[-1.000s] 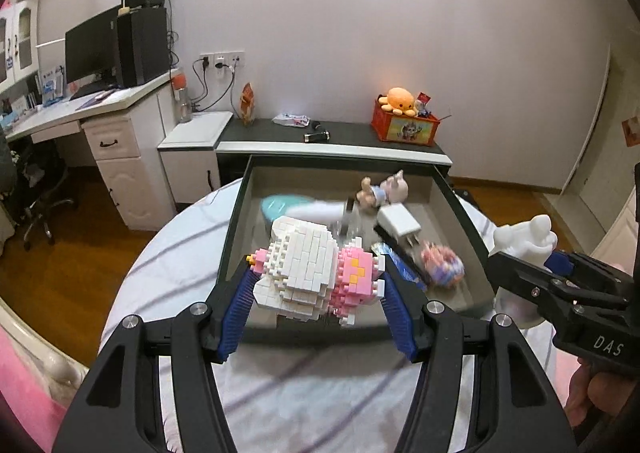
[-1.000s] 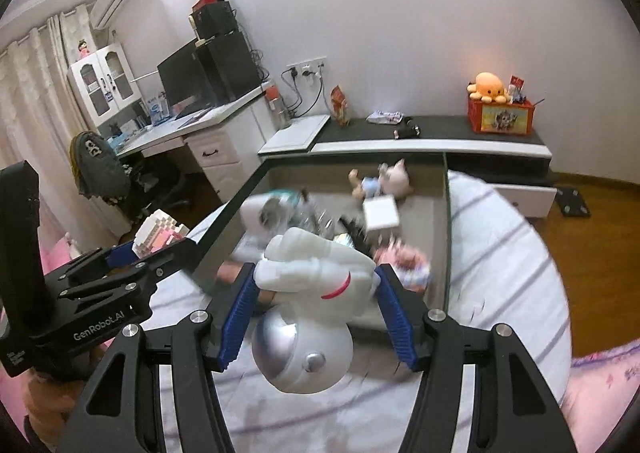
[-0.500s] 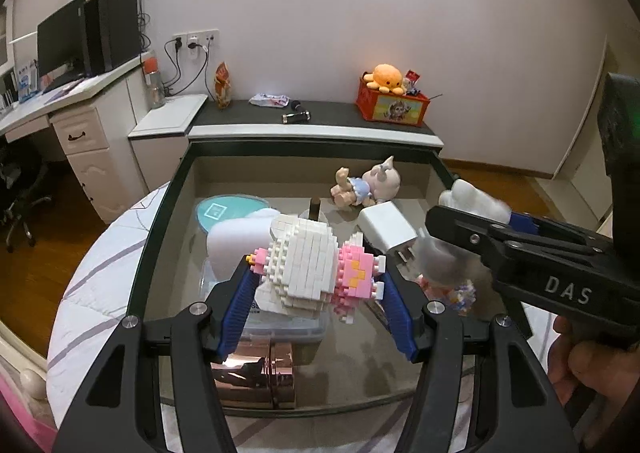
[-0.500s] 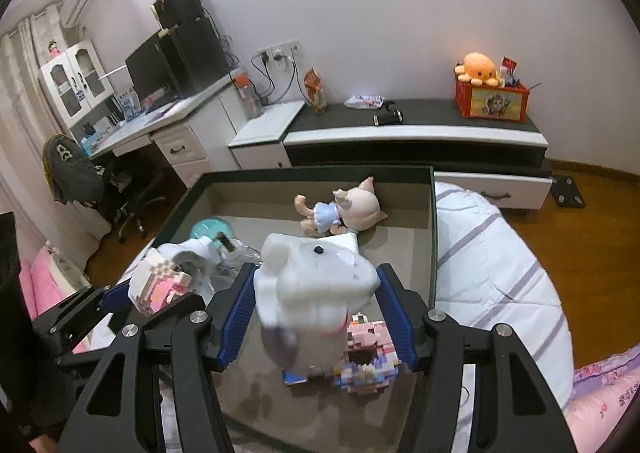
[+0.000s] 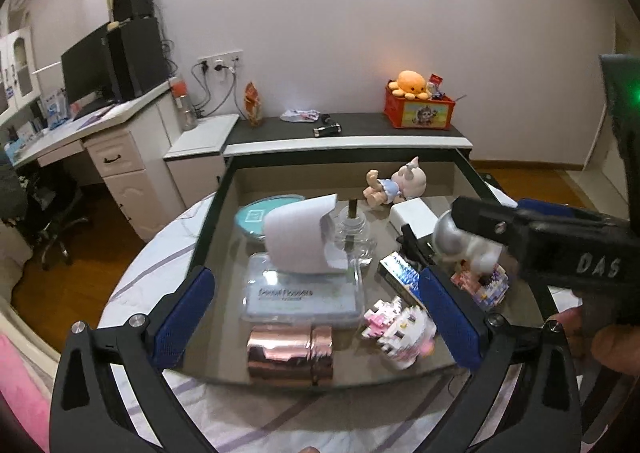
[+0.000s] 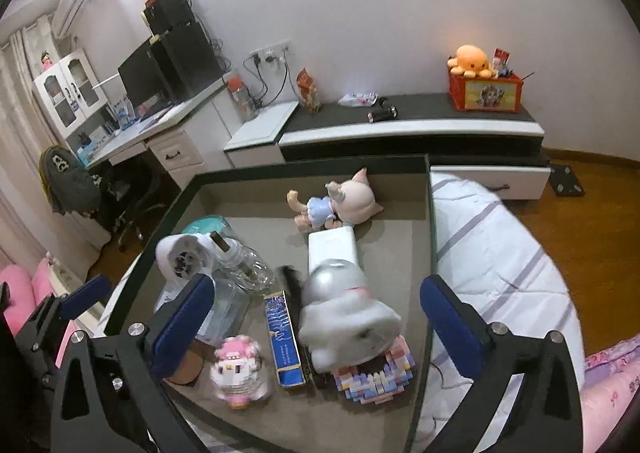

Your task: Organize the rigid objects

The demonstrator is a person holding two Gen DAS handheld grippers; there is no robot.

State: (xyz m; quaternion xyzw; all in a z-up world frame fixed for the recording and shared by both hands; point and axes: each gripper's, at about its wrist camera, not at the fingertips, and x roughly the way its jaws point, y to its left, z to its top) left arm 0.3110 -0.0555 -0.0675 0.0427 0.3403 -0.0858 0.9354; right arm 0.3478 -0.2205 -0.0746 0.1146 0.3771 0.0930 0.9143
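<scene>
A dark-rimmed tray [image 5: 216, 205] on the bed holds the toys. My left gripper [image 5: 316, 317] is open and empty over its near edge. The pink-and-white brick figure [image 5: 400, 327] lies in the tray by my right-hand pad and shows in the right wrist view [image 6: 238, 371] too. My right gripper [image 6: 316, 321] is open above the white and silver figurine [image 6: 344, 313], which lies blurred on a small brick model [image 6: 376, 377]. That figurine shows in the left wrist view [image 5: 466, 243], behind the right gripper's body.
The tray [image 6: 428, 213] also holds a pig doll [image 6: 340, 205], a white charger [image 6: 332, 247], a blue strip box [image 6: 284, 341], a glass bottle [image 5: 354, 233], a white dispenser [image 5: 300, 237], a clear floss box [image 5: 300, 295], a rose-gold tin [image 5: 290, 349] and a teal lid [image 5: 256, 215].
Both grippers have opened. The brick figure dropped from my left gripper into the tray's near right. The white and silver figurine left my right gripper and lies on the brick model.
</scene>
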